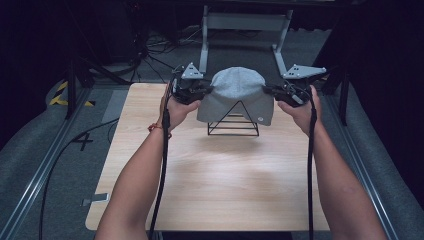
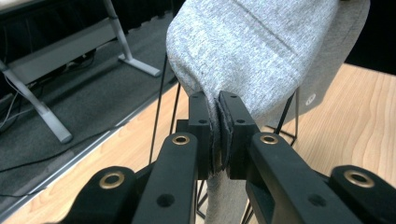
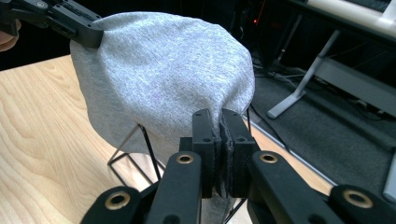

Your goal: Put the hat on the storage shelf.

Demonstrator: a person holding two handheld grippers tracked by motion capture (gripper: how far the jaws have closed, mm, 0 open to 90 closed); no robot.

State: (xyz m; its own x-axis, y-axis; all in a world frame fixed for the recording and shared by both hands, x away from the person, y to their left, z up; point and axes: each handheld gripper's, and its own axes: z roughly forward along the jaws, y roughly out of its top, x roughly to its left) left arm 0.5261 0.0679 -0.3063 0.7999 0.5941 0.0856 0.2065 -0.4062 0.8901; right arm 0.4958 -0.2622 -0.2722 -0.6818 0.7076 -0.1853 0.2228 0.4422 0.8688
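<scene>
A grey knit beanie [image 1: 237, 92] hangs stretched over a black wire stand [image 1: 234, 125] at the far middle of the wooden table [image 1: 210, 175]. My left gripper [image 1: 204, 90] pinches the beanie's left edge, and my right gripper [image 1: 269, 91] pinches its right edge. In the left gripper view the jaws [image 2: 219, 116] are shut on a fold of the grey fabric [image 2: 252, 51]. The right gripper view shows its jaws [image 3: 221, 135] clamped the same way on the beanie [image 3: 163, 70], with the left gripper [image 3: 93, 35] gripping the far edge. A small round tag [image 1: 260, 118] sits on the brim.
A grey metal frame [image 1: 245, 30] stands on the floor behind the table. Cables trail from both grippers along the forearms. Dark carpeted floor and rails [image 1: 45, 170] flank the table; yellow-black tape [image 1: 62, 95] marks the floor at left.
</scene>
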